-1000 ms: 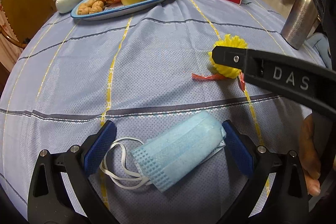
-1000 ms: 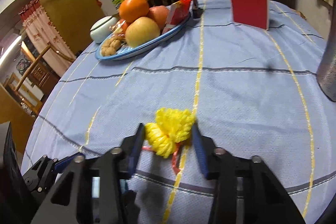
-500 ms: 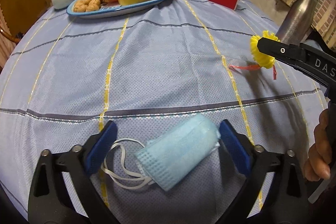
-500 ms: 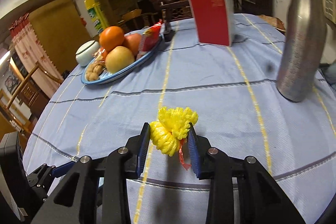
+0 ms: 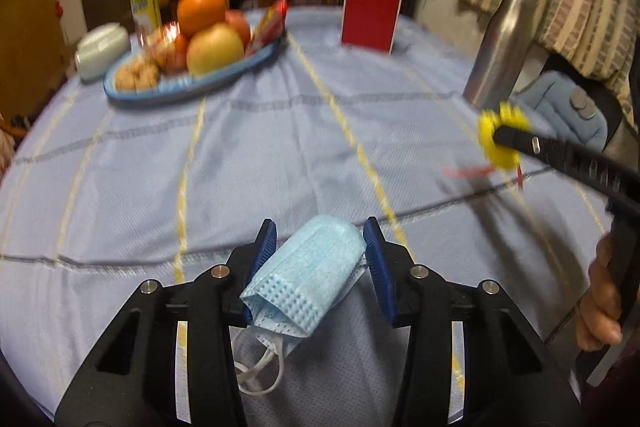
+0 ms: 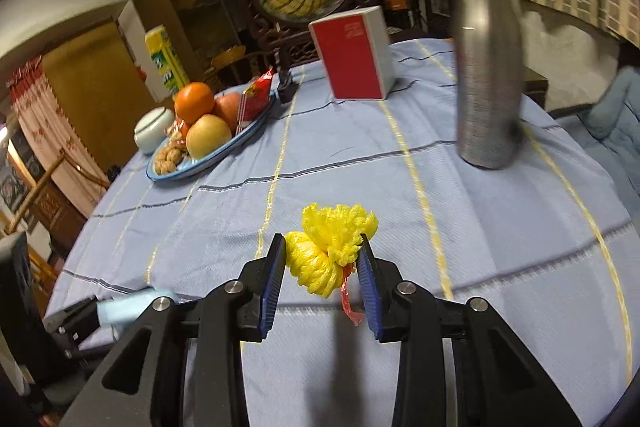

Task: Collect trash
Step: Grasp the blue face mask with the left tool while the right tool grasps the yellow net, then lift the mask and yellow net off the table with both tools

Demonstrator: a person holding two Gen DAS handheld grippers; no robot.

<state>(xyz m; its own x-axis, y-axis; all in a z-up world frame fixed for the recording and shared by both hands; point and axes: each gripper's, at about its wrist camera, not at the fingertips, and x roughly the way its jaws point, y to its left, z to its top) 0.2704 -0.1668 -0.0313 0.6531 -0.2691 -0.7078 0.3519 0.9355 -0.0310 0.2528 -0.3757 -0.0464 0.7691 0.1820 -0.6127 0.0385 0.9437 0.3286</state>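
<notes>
Your two wrist cameras, close over the table (image 5: pixel 280 155)

Both tilt down along their fingers, sharing the fruit plate (image 5: pixel 188 93) and red box (image 6: pixel 352 61).

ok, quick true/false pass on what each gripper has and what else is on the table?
1. The left gripper is shut on the blue face mask. True; its jaws have just been closing.
2. The right gripper is empty. False: it holds the yellow mesh netting.
3. The steel bottle lies on its side. False: it stands upright on the tablecloth.
4. The red box stands upright at the far side. True.
5. The fruit plate holds only walnuts. False: an orange and apples too.
</notes>
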